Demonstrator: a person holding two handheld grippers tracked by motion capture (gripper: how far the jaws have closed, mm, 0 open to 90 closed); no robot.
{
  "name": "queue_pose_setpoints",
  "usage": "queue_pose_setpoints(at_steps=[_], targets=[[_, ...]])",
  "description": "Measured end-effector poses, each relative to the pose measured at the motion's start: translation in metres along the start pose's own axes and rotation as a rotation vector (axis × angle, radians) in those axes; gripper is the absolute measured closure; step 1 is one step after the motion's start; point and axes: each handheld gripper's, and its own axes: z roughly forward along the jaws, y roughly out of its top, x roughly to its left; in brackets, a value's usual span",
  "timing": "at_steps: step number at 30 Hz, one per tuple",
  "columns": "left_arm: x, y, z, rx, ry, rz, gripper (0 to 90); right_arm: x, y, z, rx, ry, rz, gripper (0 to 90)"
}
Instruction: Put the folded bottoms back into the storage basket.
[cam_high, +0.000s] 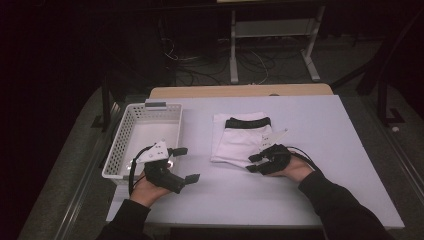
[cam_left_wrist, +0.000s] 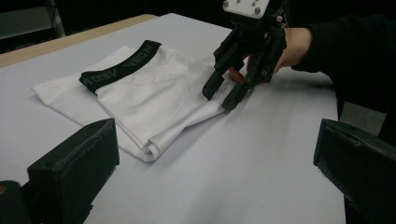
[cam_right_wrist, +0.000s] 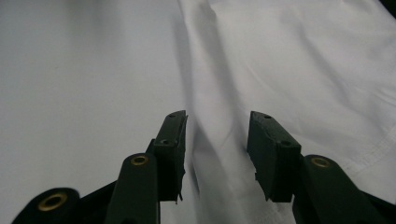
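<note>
A folded white garment with a black waistband (cam_high: 240, 137) lies flat near the middle of the white table (cam_high: 310, 165). My right gripper (cam_high: 252, 163) is at its near edge, open. In the right gripper view the jaws (cam_right_wrist: 217, 119) stand apart over the white cloth (cam_right_wrist: 289, 60), with a soft crease running between them. The left gripper view shows the same garment (cam_left_wrist: 154, 88) with the right gripper (cam_left_wrist: 218, 98) tipped down onto its corner. My left gripper (cam_high: 186, 164) is wide open and holds nothing. It hovers beside the basket's front right corner, its jaws (cam_left_wrist: 215, 158) pointing toward the garment.
A white perforated plastic basket (cam_high: 122, 145) stands on the table's left side and looks empty. A wooden strip (cam_high: 240, 91) runs along the far edge. Beyond it, cables and metal frame legs (cam_high: 233, 55) sit on the dark floor.
</note>
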Motion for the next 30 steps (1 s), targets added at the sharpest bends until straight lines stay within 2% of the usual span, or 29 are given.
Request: queue_pose_setpoints(at_steps=[7,11,14,23,30], targets=[[0.0,0.0,0.0,0.0,0.0,0.0,0.0,0.003,-0.002,0.003,0.013,-0.016,-0.045,56.7],[0.0,0.0,0.0,-0.001,-0.001,-0.002,0.0,0.008,-0.003,0.005,0.021,-0.051,-0.117,57.2],[0.0,0.0,0.0,-0.001,-0.001,-0.001,0.0,0.011,-0.003,0.005,0.026,-0.073,-0.15,58.0],[0.0,0.0,0.0,-0.002,-0.001,-0.002,0.0,0.008,-0.003,0.005,0.02,-0.084,-0.151,70.1],[0.0,0.0,0.0,-0.003,0.0,-0.003,0.0,0.001,-0.004,0.004,0.008,-0.076,-0.128,81.2]])
